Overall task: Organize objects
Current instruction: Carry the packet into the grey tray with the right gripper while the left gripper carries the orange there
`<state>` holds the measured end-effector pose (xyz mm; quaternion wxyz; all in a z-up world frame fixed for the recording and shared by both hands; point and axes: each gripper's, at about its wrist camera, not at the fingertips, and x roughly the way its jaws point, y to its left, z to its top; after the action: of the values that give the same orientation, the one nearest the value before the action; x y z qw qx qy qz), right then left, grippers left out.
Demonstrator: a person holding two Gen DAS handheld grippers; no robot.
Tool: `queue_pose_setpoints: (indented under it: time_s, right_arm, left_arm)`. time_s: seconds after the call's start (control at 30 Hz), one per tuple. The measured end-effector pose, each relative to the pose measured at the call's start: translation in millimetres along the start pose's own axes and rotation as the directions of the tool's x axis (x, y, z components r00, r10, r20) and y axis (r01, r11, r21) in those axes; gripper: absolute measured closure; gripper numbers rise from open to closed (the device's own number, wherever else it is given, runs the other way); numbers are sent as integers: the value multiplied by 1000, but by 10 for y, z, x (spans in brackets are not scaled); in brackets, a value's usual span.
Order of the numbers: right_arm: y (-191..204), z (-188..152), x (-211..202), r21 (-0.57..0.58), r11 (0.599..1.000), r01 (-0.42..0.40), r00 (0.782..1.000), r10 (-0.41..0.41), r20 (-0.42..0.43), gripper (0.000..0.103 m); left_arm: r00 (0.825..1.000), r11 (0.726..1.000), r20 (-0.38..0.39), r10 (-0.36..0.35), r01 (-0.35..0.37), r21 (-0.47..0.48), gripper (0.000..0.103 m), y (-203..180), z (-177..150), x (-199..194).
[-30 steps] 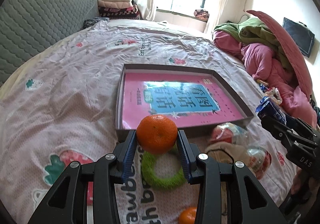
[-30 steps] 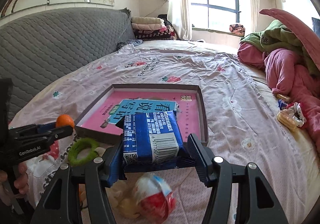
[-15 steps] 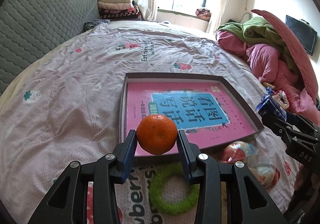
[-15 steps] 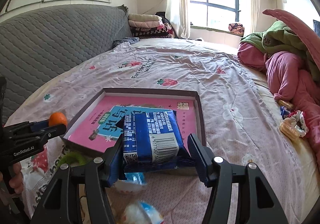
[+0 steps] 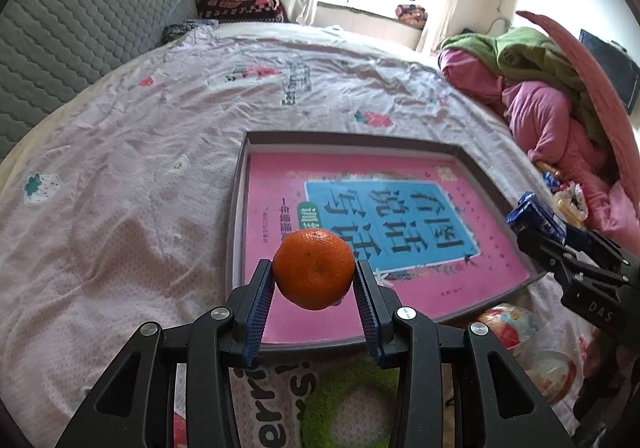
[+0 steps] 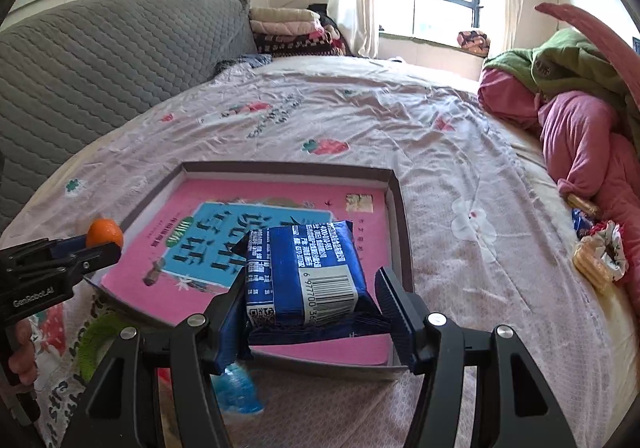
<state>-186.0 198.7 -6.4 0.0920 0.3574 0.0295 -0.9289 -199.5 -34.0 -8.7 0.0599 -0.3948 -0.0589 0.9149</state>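
My left gripper (image 5: 315, 276) is shut on an orange mandarin (image 5: 314, 268) and holds it above the near left part of a shallow grey tray (image 5: 236, 216) on the bed. A pink and blue book (image 5: 400, 224) lies flat in the tray. My right gripper (image 6: 310, 296) is shut on a blue snack packet (image 6: 308, 272) and holds it above the tray's (image 6: 402, 224) near right part, over the book (image 6: 240, 244). The right gripper with the packet (image 5: 536, 216) shows at the right of the left wrist view. The left gripper with the mandarin (image 6: 105, 232) shows at the left of the right wrist view.
A green fuzzy ring (image 5: 348, 404) and wrapped round sweets (image 5: 504, 324) lie on the bedsheet before the tray. A blue wrapper (image 6: 238, 388) lies under my right gripper. Snacks (image 6: 596, 256) lie by the pink and green bedding (image 6: 580, 116) at the right. A grey headboard (image 6: 100, 56) stands left.
Both grippers have moved forward and up over the tray with their loads. The green ring and the sweets have slid toward the bottom of the views.
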Motion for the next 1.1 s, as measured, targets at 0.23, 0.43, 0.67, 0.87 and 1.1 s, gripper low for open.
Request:
queue_pose_setpoints:
  time_s: [0.23,0.43,0.67,0.87,1.1]
  right_arm:
    - [-100,-36,183,27,1000,-2,999,3,-40,42]
    - [-124,-56,341,43,999,-14,997,18,-74,42]
    - [-152,-93,440,39,999,0,994,4,-106,42]
    - [-129,-76,482,20,1000,16,994,-14,-108,42]
    - [-111,-54,533,7,1000,28,992,-27,-121,41]
  left_arm:
    - [999,1000,-41,-9,9,-4,61,24,5,196]
    - [997,1000,-73,0,0,7,61,-3,-4,358]
    - [996,1000,-83,14,-13,7,61,-12,-11,445]
    - [996,1000,-78,31,-31,3,61,6,35,512]
    - [997,999,-64,37,-37,-2,53,13,73,509]
